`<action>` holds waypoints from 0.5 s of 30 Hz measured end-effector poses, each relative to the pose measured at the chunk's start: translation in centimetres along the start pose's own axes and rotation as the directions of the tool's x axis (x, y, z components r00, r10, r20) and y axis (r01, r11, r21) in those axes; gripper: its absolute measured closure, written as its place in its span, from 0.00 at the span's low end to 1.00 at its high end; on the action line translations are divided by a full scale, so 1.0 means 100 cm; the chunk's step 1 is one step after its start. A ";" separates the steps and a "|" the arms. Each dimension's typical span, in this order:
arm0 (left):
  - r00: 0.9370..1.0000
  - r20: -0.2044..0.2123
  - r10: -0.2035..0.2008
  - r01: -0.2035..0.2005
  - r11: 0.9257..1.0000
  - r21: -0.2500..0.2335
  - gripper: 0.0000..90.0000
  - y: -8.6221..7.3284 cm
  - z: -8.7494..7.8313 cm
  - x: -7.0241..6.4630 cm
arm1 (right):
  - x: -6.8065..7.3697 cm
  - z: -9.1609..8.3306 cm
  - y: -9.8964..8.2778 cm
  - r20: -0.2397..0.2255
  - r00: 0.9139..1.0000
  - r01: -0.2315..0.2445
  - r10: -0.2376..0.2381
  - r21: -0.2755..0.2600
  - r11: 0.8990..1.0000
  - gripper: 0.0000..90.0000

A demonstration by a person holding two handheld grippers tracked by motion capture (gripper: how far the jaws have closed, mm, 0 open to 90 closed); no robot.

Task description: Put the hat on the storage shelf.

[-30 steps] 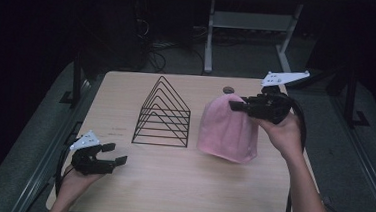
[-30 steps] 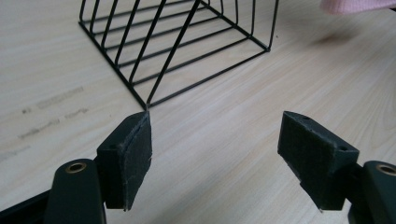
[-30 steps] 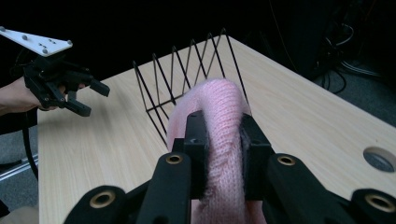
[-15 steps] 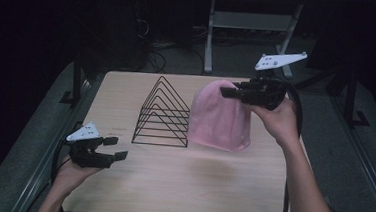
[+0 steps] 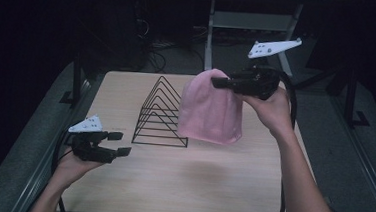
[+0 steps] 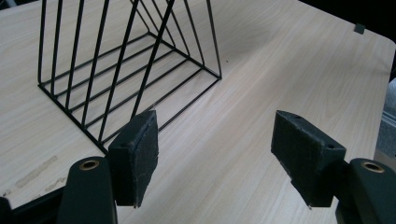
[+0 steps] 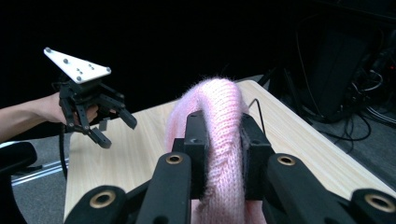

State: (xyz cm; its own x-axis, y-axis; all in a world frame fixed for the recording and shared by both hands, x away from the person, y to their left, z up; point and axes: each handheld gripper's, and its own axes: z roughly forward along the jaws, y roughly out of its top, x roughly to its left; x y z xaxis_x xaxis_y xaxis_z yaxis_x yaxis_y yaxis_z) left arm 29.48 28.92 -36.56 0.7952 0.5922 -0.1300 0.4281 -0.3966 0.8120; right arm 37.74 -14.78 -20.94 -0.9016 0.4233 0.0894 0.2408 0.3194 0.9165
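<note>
A pink knit hat (image 5: 210, 110) hangs in the air over the right middle of the table, held by its crown. My right gripper (image 5: 221, 83) is shut on that crown, and the knit (image 7: 219, 121) bulges up between its jaws in the right gripper view. A black wire rack (image 5: 161, 115) of triangular frames stands on the table just left of the hat; its bars (image 6: 116, 70) fill the upper left of the left gripper view. My left gripper (image 5: 118, 144) is open near the table's left edge, a little in front of the rack, with nothing between its pads (image 6: 137, 156).
The light wooden table (image 5: 195, 186) has bare room in front of the rack and hat. Dark floor, cables and a metal stand (image 5: 211, 32) lie behind the far edge. A grey strip (image 5: 33, 140) runs along the table's left side.
My right gripper has lifted the pink hat off the table and carried it up and a little left. The left gripper has shifted slightly forward and stays open.
</note>
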 end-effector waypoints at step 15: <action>0.998 0.041 0.055 -0.055 0.998 -0.004 0.36 0.026 -0.008 0.000 | 0.009 0.018 0.030 -0.047 0.998 0.037 -0.037 -0.017 0.999 0.85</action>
State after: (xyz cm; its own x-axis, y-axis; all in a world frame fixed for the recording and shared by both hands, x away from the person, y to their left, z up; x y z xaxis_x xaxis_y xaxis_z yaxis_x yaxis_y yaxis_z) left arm 30.28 28.44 -33.96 0.8346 0.5401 -0.1088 0.3824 -0.4259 0.8200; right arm 38.30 -11.92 -18.83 -0.9258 0.3708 0.0732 0.2014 0.3202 0.9257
